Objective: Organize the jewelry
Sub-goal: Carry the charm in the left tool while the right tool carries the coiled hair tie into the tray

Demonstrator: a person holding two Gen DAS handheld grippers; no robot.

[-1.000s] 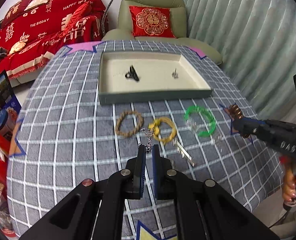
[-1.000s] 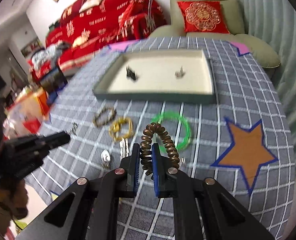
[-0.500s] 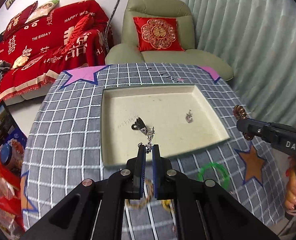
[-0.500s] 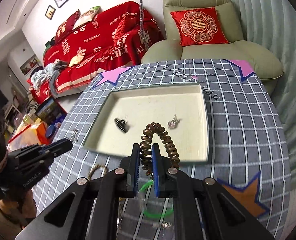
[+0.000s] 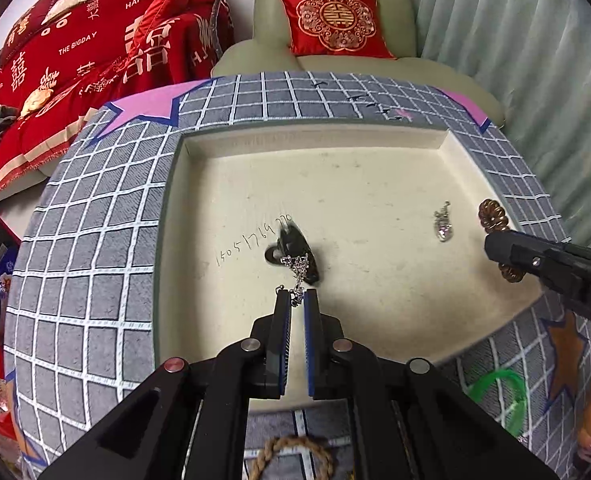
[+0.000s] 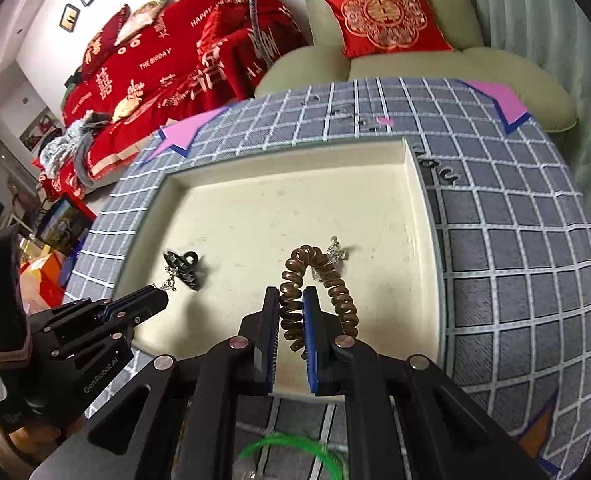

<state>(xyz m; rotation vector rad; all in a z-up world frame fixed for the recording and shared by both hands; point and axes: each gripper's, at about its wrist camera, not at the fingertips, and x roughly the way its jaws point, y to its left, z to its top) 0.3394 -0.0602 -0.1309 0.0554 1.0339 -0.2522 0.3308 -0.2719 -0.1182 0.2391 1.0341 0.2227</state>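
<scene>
Handwritten digits run across the cream floor of the tray, something like "150517", the rest too scrawled to read; the red throw on the sofa carries "HAPPY WEDDING" and "THE BIGDAY", and the side of the left gripper reads "GenRobot.AI" in the right wrist view; the right gripper shows "DA" before the frame cuts it off. Left gripper is clamped on a silver chain, which hangs over the tray just above a black clip lying near the tray's middle; right gripper is clamped on a brown coil, held over the tray's right half, close to a small silver charm on the floor there. Most of the tray floor is bare, widest toward the far wall and far corners; its low rim stands all round. On the grid cloth near the front edge lie a green bangle and a rope ring, both outside the tray.
</scene>
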